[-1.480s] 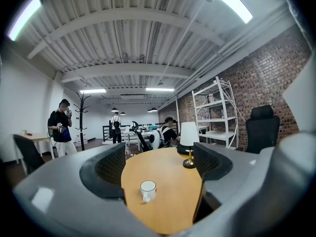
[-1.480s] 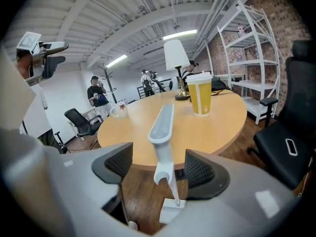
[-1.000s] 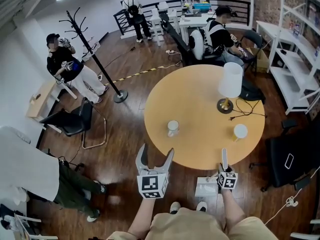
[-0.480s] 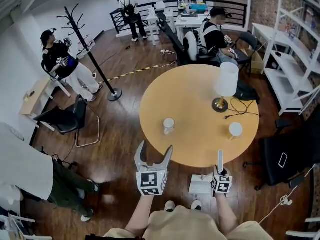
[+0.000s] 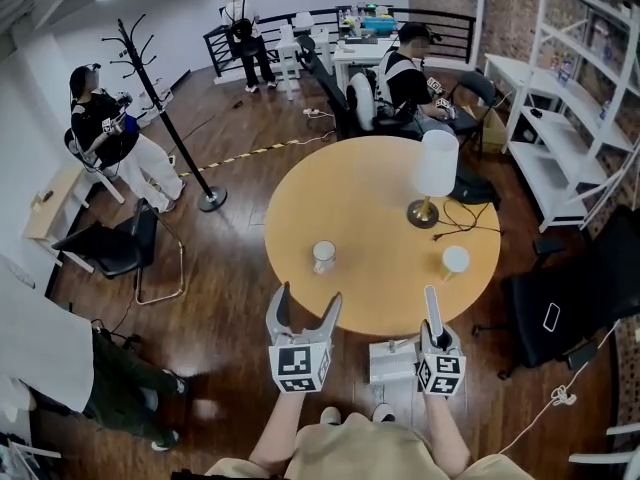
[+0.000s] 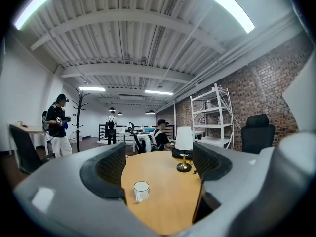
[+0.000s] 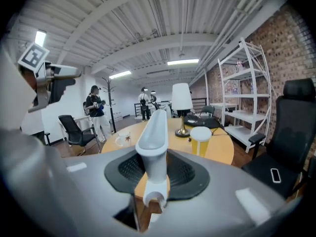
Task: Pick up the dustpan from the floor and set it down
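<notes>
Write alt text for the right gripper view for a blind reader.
The right gripper is shut on the pale grey, trough-shaped plastic dustpan handle, which points away from the camera. Beyond it, a round wooden table bears a white-shaded brass lamp and a yellow lidded cup.

One camera sits on the person's head and looks steeply down on the round table point(image 5: 370, 198), with both grippers close beneath it. The left gripper point(image 5: 307, 300) is at the table's 7 o'clock and the right gripper point(image 5: 437, 340) at its 5 o'clock. Each carries a camera low behind its jaws, facing roughly level across the tabletop toward 12. All three views share the table, the lamp point(image 5: 432, 173) at its 1 o'clock and the white mug point(image 5: 323, 256).
</notes>
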Demonstrator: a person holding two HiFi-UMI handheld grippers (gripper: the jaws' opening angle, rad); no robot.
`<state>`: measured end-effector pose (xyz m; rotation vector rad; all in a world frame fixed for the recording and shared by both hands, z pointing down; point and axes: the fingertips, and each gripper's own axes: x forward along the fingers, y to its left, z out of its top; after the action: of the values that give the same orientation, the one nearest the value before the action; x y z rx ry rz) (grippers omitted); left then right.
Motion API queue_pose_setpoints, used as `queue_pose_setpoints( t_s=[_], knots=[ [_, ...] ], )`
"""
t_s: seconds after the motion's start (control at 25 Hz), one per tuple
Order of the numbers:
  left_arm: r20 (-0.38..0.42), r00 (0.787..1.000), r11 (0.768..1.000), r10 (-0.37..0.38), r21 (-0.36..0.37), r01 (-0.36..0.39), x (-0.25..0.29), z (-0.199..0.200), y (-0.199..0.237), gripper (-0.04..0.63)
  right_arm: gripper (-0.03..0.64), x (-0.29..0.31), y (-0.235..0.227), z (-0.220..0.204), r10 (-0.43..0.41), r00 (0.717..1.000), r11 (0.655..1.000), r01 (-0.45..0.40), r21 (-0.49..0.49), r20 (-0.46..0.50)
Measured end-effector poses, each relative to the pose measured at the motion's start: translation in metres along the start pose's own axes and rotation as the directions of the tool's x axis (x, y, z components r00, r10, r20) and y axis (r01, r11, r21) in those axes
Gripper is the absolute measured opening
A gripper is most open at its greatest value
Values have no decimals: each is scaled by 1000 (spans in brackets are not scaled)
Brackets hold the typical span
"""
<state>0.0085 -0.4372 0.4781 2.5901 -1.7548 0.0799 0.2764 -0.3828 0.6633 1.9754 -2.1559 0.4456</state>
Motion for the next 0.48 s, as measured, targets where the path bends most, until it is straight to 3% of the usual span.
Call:
queue_pose_setpoints(
  t_s=[0.24,0.48],
  knots=[
    [17,1000,1000,-16,-15,16,-3,4,-5,414,106,-30,11,86,-25,986,999,30,-24,163],
    [48,999,1000,-16,-23,17,-10,17,-4,413,106,-56,17,142,-66,969,998,68,-2,239]
  ],
)
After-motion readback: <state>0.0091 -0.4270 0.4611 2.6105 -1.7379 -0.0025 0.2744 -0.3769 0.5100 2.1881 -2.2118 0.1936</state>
